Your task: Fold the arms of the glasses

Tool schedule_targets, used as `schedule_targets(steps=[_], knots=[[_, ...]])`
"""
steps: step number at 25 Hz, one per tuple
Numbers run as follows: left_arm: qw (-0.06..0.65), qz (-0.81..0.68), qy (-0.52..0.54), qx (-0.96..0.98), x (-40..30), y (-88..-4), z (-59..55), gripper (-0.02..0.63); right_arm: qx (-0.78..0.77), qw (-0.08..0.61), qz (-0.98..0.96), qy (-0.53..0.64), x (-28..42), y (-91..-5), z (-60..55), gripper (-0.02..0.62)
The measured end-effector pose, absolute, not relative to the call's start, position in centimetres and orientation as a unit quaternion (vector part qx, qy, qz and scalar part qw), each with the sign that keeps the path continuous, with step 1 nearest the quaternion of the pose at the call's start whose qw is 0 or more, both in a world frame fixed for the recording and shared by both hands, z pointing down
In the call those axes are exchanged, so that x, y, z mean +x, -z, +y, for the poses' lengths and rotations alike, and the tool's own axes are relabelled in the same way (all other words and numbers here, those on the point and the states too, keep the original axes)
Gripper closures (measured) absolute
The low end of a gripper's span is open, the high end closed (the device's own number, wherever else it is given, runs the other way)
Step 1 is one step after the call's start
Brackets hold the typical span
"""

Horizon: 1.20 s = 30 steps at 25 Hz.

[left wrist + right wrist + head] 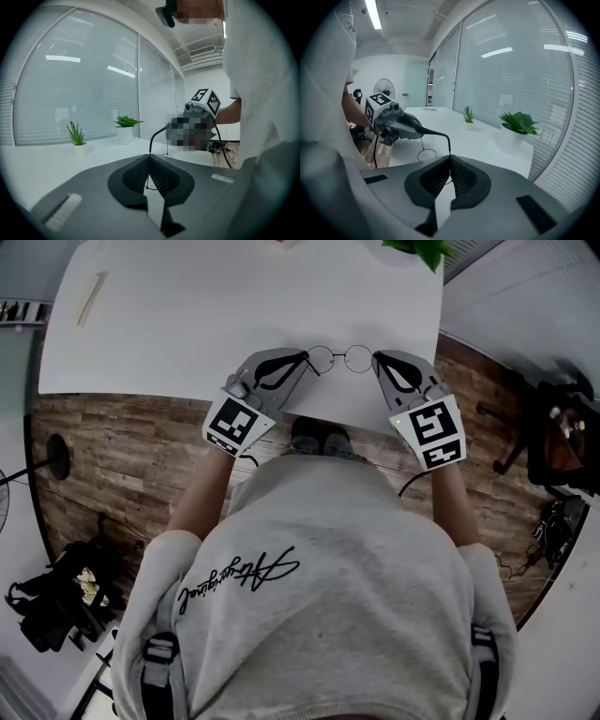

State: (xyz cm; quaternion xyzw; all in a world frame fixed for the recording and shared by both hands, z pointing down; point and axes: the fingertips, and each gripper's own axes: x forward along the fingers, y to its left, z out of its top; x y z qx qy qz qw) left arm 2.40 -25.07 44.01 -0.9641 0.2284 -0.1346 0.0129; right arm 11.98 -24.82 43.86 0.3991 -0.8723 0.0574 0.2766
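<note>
Glasses (338, 358) ends pinched in jaws of L gripper (307, 360), R gripper (376, 356).

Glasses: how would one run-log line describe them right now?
glasses: between both grippers, near white table front edge | left gripper: shut on glasses | right gripper: shut on glasses

Glasses (339, 357) thin black wire, table (187, 315) plain white. Left gripper (308, 358) and right gripper (375, 357) both grey with black-and-white square markers. Floor (122, 442) brown wood-plank pattern, shirt (375, 559) light grey with black script, plant (125, 122) green.
</note>
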Motion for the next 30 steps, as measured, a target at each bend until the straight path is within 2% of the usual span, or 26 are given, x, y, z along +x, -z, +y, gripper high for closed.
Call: schedule_targets(steps=[3,16,30], knots=[[-0.013,0.226,0.128,-0.966,2.2,-44.6,-24.9,0.607,0.399,0.276,-0.872,-0.071,11.9,-44.5,-24.6,0.592],[-0.04,0.239,0.112,-0.964,1.6,-45.3,-25.6,0.607,0.404,0.263,-0.873,-0.08,11.5,-45.4,-25.1,0.592],[-0.046,0.24,0.108,-0.964,1.6,-45.4,-25.8,0.607,0.386,0.306,-0.87,-0.032,10.4,-46.0,-25.2,0.592]])
